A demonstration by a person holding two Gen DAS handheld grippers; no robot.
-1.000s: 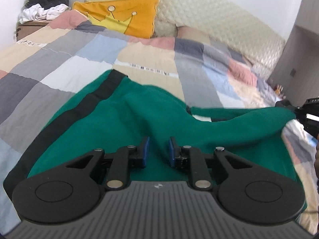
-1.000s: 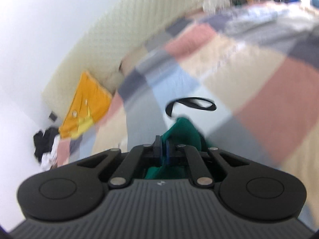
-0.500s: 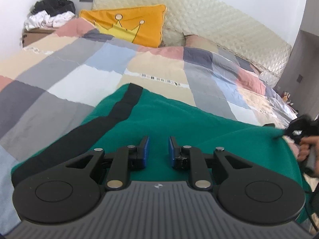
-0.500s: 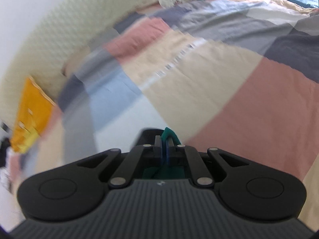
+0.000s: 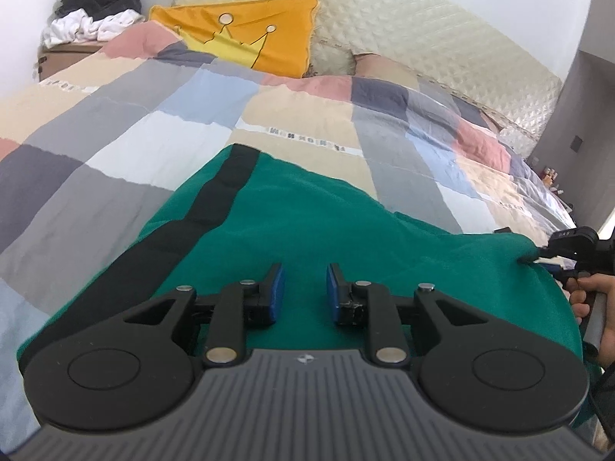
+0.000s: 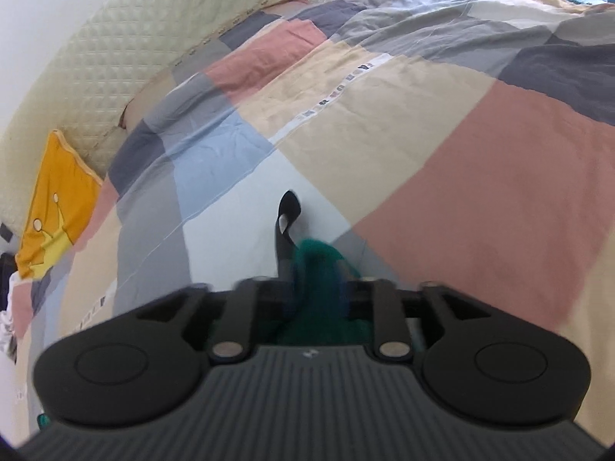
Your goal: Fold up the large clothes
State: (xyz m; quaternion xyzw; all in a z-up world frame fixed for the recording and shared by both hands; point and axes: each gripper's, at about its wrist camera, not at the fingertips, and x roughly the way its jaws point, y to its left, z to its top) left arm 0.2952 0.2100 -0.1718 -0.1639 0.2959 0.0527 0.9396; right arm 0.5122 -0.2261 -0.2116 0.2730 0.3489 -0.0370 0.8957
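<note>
My left gripper stands with its jaws part open, a clear gap between the two blue pads; nothing is pinched, and the one green garment lies spread directly beneath and ahead of them on the bed. A black stripe runs along the garment's edge, to the left of my left jaws and reaching away from them. The garment's far right corner is lifted at my right gripper, seen at the right edge of the left wrist view, with my right hand on its handle below. In the right wrist view my right gripper is blurred: its jaws have just been opening, and a bunch of green cloth sits between them; I cannot tell from the blur whether the pads press on it. A black loop of the garment pokes out just ahead of those jaws, over the patchwork quilt. Count: one green garment, two grippers, one quilt covering the bed, one orange cushion with a crown design well ahead of my left jaws against the quilted headboard, and one heap of dark and white clothes far ahead to the left.
</note>
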